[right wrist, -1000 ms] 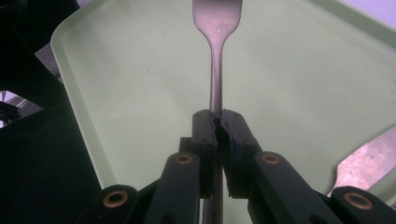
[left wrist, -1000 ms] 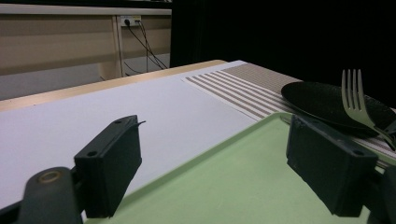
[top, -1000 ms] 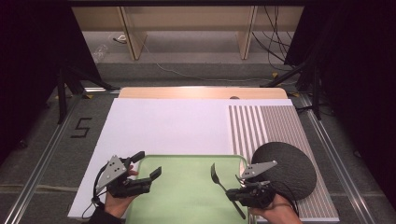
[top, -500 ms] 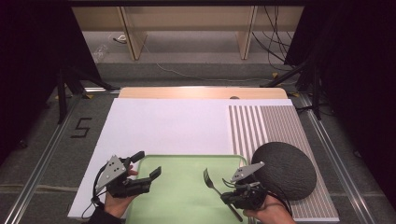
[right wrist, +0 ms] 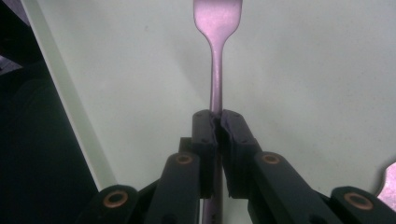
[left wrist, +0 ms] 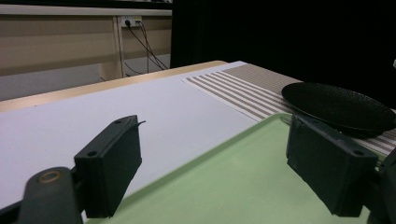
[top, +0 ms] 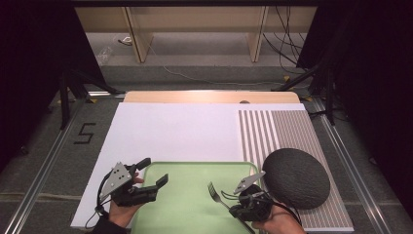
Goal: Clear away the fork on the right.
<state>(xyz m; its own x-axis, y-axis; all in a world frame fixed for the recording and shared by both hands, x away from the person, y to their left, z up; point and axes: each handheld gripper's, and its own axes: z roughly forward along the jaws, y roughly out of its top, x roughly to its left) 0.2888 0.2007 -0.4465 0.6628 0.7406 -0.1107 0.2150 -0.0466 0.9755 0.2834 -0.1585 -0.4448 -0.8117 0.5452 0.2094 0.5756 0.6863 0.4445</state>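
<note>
Right hand-held gripper — jaws tight on fork handle

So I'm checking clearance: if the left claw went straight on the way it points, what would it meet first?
Probably the black plate. The open left claw hovers over the green tray, aimed toward that plate on the striped mat; depth is unclear.

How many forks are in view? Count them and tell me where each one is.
1. The fork is clamped by its handle in the right gripper, held over the green tray, tines pointing away from the hand. More cutlery may lie hidden beneath the hands.
</note>
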